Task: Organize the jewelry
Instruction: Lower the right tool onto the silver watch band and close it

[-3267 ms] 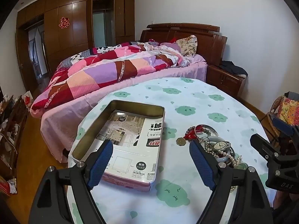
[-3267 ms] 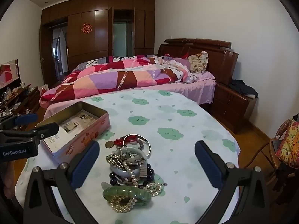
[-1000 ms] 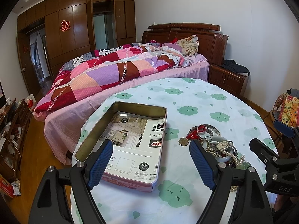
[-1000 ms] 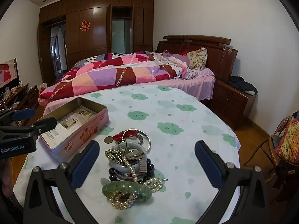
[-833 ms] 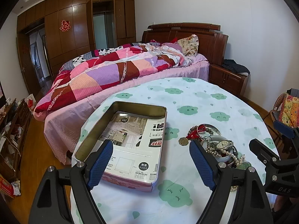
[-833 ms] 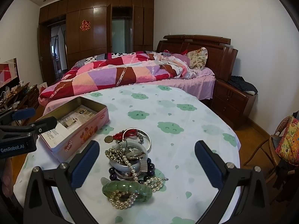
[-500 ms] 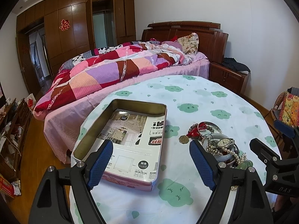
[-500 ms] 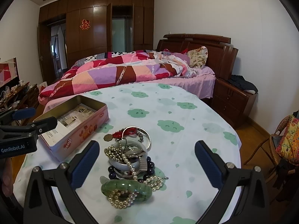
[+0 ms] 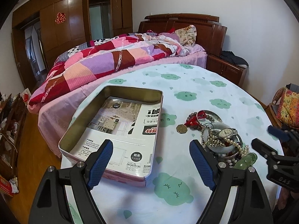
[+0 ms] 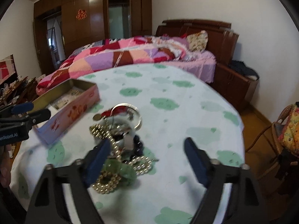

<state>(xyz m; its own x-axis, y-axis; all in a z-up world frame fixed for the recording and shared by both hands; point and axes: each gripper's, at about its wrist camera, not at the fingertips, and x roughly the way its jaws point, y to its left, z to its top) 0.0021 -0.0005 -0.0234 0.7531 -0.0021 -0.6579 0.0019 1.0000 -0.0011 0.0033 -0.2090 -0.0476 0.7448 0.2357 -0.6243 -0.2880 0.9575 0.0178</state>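
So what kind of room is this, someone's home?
Most likely a bedroom in a home. A bed with a patchwork quilt and a carved wooden headboard stands behind a round table, and dark wooden wardrobes line the far wall. Jewelry lies piled on the table beside an open tin.

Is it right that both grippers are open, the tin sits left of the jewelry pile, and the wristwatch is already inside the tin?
Not quite. The wristwatch is not in the tin; it lies on top of the jewelry pile on the table, as the left wrist view shows. The rest holds: left gripper and right gripper are both open, with the tin left of the pile.
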